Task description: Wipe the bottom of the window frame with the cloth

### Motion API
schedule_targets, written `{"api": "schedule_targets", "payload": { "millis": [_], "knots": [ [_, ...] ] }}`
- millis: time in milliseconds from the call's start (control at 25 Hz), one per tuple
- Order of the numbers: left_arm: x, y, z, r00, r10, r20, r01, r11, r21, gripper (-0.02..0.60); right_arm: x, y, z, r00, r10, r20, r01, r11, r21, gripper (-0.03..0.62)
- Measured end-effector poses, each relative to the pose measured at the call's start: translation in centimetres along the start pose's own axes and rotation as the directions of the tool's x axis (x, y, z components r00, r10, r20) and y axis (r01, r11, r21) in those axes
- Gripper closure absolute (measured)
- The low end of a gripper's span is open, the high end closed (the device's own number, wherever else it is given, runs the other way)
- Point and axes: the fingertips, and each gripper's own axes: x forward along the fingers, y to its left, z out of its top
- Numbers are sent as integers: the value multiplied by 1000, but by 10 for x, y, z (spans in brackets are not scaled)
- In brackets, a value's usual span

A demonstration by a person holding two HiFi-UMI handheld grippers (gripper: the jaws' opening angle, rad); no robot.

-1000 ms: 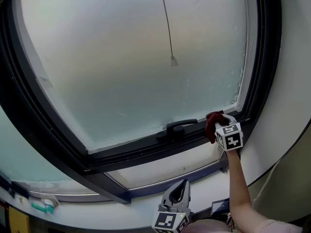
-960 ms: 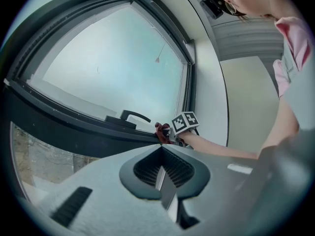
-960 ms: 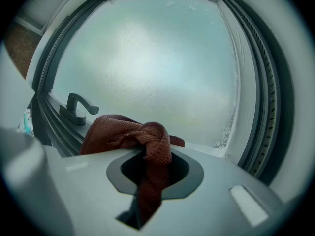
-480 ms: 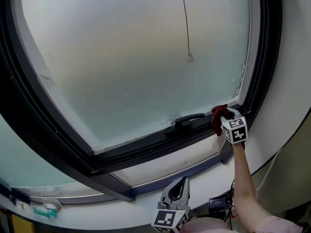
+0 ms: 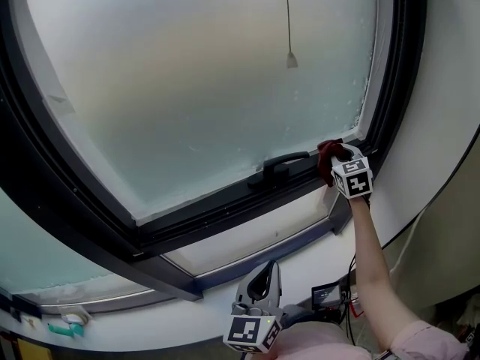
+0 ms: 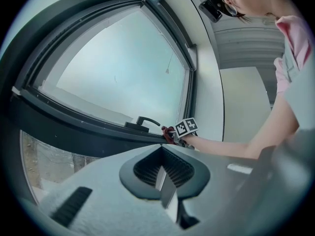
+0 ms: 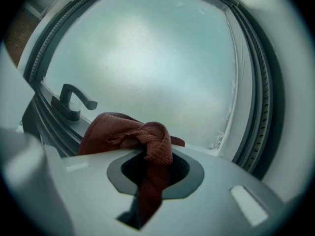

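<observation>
Along the left and middle of the bottom rail of the window frame (image 5: 202, 217) I could make out no difference between wiped and unwiped metal, so I judged that whole stretch as work left to do. My left gripper (image 5: 264, 276) hung low, well apart from the frame, its jaws pressed together with nothing between them; it played no part. Further right, the window handle (image 5: 279, 163) stood on the rail, an obstacle the cloth would have to pass around. Just right of it my right gripper (image 5: 339, 156) was clenched on the dark red cloth (image 5: 325, 165), the bunched fabric spilling out ahead of the jaws and pressed against the rail close to the right-hand corner. I took this as one end of a pass, with only that corner covered at most.
</observation>
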Motion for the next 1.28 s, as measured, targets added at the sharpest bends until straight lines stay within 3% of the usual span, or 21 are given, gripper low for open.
{"api": "schedule_targets", "payload": {
  "millis": [760, 1280],
  "knots": [
    [23, -21, -2, 994, -104, -12, 104, 994, 15, 584, -1, 1, 1, 1000, -3, -9, 3, 1000, -7, 546],
    [33, -16, -4, 995, -99, -8, 99, 995, -7, 584, 4, -27, -8, 997, -53, -47, 52, 999, -8, 545]
  ]
}}
